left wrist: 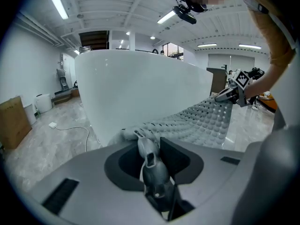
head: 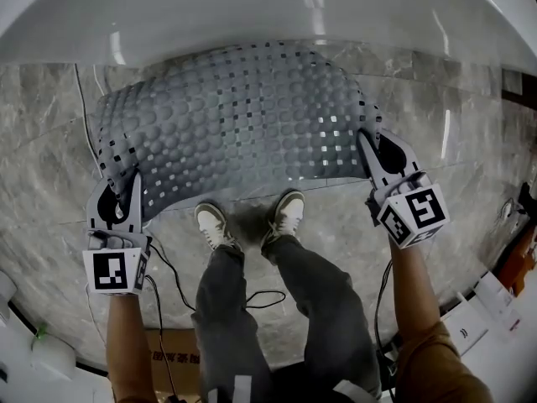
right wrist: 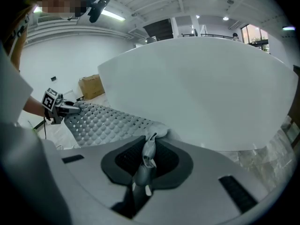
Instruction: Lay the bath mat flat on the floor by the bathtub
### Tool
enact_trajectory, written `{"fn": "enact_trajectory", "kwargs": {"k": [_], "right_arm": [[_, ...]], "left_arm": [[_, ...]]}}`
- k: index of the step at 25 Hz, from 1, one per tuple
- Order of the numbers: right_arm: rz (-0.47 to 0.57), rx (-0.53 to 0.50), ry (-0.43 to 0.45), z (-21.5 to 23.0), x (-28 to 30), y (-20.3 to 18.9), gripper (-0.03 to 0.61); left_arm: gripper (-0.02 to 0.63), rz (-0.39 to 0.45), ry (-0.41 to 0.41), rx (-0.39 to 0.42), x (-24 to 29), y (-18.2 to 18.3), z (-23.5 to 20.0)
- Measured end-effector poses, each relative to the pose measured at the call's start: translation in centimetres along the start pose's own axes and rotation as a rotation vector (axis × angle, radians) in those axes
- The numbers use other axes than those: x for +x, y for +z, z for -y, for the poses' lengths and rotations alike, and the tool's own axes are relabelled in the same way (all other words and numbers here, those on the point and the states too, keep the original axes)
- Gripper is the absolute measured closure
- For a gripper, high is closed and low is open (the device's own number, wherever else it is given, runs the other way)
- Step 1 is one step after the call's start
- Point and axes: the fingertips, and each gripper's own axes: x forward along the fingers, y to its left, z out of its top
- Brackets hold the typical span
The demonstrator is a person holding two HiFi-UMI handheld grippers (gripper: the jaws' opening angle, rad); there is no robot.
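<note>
A grey bath mat point(head: 243, 120) with round bumps and small holes hangs stretched between my two grippers, just above the marble floor point(head: 50, 175) in front of the white bathtub point(head: 252, 15). My left gripper point(head: 127, 187) is shut on the mat's near left corner, which shows bunched between the jaws in the left gripper view point(left wrist: 140, 137). My right gripper point(head: 367, 145) is shut on the near right corner, pinched and crumpled in the right gripper view point(right wrist: 152, 137). The mat point(right wrist: 101, 121) sags from one gripper to the other, its far edge close to the tub wall point(right wrist: 201, 93).
The person's two shoes point(head: 252, 221) stand on the floor just behind the mat's near edge. Thin cables point(head: 164, 267) trail over the floor by the legs. A cardboard box point(left wrist: 11, 121) sits off to the left. White boxes point(head: 482, 313) lie at the lower right.
</note>
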Motion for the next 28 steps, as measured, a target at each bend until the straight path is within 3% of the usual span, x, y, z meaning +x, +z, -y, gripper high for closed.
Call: {"fn": "enact_trajectory", "kwargs": {"k": [5, 10, 17, 25, 28], "right_arm": [[-0.001, -0.024, 0.007, -0.3, -0.7, 2.0, 0.529], [-0.029, -0.037, 0.004, -0.5, 3.1, 0.2, 0.529], [-0.010, -0.075, -0.024, -1.0, 2.8, -0.1, 0.529], [0.021, -0.138, -0.065, -1.1, 2.8, -0.4, 0.529], [0.012, -0.086, -0.077, -0.3, 3.5, -2.2, 0.529]], "left_arm": [[0.512, -0.021, 0.008, 0.012, -0.7, 1.8, -0.4], [0.512, -0.047, -0.006, 0.021, 2.1, -1.1, -1.7], [0.513, -0.032, -0.002, 0.042, 1.8, -1.7, -1.5], [0.512, 0.005, -0.008, 0.129, 2.5, -1.9, -1.2], [0.512, -0.001, 0.000, 0.149, 3.7, -3.6, -2.1]]}}
